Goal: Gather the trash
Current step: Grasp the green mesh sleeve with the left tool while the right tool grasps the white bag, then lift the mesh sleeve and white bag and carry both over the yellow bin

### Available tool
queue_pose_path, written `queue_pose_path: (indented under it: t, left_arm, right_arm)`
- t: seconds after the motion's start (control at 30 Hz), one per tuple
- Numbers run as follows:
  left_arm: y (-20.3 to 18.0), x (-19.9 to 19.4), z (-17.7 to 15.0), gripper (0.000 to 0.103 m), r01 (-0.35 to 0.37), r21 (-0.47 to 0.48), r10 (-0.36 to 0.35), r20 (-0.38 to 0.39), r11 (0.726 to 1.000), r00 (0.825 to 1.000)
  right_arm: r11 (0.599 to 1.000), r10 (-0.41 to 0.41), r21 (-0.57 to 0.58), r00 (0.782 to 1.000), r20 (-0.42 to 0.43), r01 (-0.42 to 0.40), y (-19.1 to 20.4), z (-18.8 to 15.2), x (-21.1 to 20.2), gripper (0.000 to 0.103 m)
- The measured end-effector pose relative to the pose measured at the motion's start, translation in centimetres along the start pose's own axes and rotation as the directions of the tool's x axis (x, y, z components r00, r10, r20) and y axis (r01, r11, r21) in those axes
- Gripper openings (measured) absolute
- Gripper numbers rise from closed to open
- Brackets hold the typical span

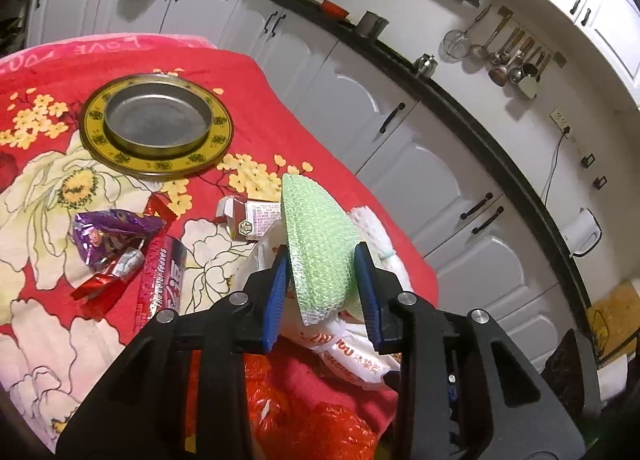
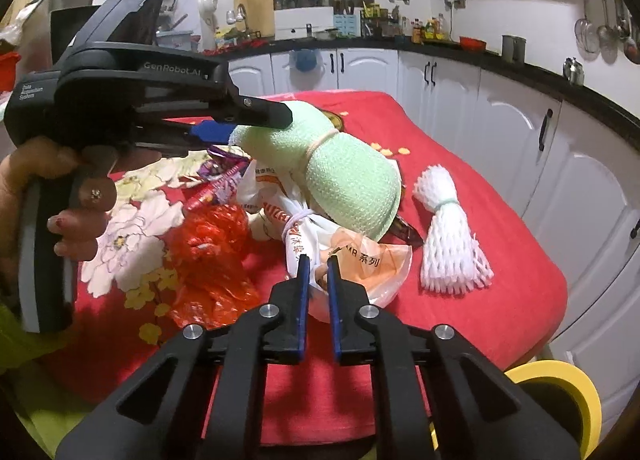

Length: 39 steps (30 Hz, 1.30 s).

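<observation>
My left gripper (image 1: 322,264) is shut on a rolled green foam net (image 1: 320,236), its blue pads pressing the roll from both sides. In the right wrist view a hand holds that left gripper (image 2: 256,125), with the green foam net (image 2: 352,183) lifted over the pile. My right gripper (image 2: 318,262) is shut on a fold of the white plastic bag (image 2: 360,260) with orange print, tied with a band. Beside the bag lie a crumpled red plastic bag (image 2: 212,244) and a white foam net bundle (image 2: 448,236). Further left are a purple wrapper (image 1: 112,232), a torn carton (image 1: 248,219) and a red tube pack (image 1: 160,280).
Everything lies on a table under a red floral cloth (image 1: 40,179). A round metal tray with a yellow rim (image 1: 156,127) sits at the far side. White kitchen cabinets (image 2: 520,131) run close along the table's right. A yellow round object (image 2: 560,392) stands below the near right corner.
</observation>
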<state>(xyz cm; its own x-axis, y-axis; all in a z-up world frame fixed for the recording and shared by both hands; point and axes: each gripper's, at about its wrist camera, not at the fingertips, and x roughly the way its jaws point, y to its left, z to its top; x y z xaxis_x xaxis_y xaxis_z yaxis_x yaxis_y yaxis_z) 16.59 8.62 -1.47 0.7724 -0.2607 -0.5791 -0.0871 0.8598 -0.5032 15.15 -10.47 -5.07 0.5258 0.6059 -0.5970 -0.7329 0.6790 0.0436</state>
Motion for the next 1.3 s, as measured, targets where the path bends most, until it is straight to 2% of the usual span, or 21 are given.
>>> queue_pose_path:
  t: [0.47,0.77,1.0,1.3]
  left_arm:
    - [-1.0,-5.0,1.7,0.025,0.065,0.003,-0.065,0.117,0.998,0.991]
    - [-2.8,-8.7,1.8,0.023,0.087,0.057,-0.097,0.198,0.995,0.976]
    - [-4.9,-11.1,1.6,0.023,0.109,0.113,-0.134,0.251,0.988,0.959]
    - [-6.2,-11.6,0.8,0.023,0.089,0.167,-0.131,0.263,0.982,0.956]
  right_arm:
    - [0.999,-0.034,-0.01,0.995,0.091,0.035,0.5,1.1,-3.6,0.007]
    - [0.998,-0.059,-0.021,0.99,0.129,0.062,1.2,1.0,-6.0,0.007]
    - [0.996,-0.083,0.029,0.987,0.141,0.08,0.5,0.6,-7.7,0.007]
    - [0.979,-0.197,0.089,0.969,0.151,0.185,-2.2,-0.3,-10.4,0.007]
